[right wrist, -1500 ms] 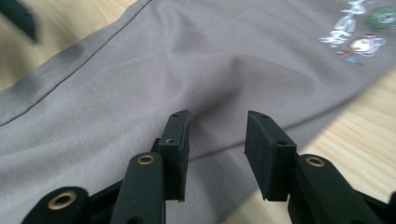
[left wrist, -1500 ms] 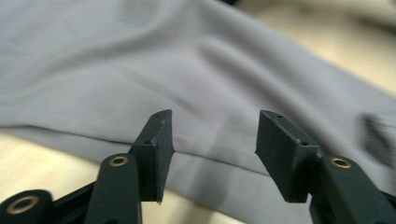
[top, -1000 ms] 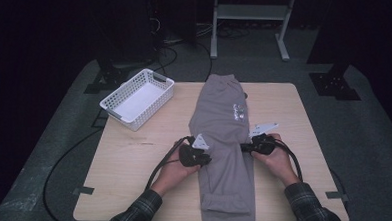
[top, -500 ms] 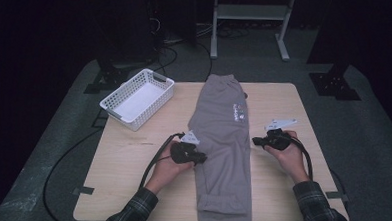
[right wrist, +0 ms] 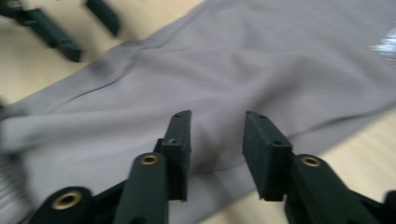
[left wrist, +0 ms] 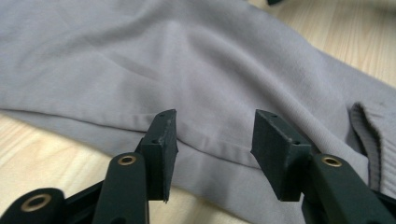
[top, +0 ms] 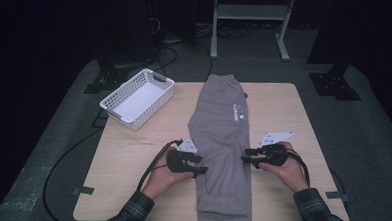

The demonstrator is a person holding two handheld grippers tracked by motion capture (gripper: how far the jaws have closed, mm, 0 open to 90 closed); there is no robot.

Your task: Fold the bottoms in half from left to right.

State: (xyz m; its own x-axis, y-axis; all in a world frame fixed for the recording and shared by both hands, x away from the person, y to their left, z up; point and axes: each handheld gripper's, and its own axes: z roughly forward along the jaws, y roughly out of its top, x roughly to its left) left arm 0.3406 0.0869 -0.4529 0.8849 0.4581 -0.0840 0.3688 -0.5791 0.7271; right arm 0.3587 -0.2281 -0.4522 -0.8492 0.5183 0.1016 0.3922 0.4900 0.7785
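Grey trousers [top: 223,136], folded lengthwise, lie down the middle of the wooden table [top: 132,158], waistband at the far end. My left gripper [top: 202,169] is at their left edge, and in the left gripper view it [left wrist: 212,140] is open over the hem seam of the trousers [left wrist: 187,70]. My right gripper [top: 244,160] is at their right edge. The right gripper view shows it [right wrist: 217,140] open just above the cloth [right wrist: 261,60]. Both pairs of jaws have just been opening, and neither pair pinches the fabric lying below it.
A white plastic basket [top: 137,99] stands empty at the table's far left. Black cables [top: 151,171] trail from the grippers off the left side. A metal stand [top: 248,22] is on the floor behind the table. Bare wood lies on both sides of the trousers.
Both grippers were shut on the trousers' edges; they have let go and opened. Each hand has drawn outwards and a little towards the person. The trousers now lie flat.
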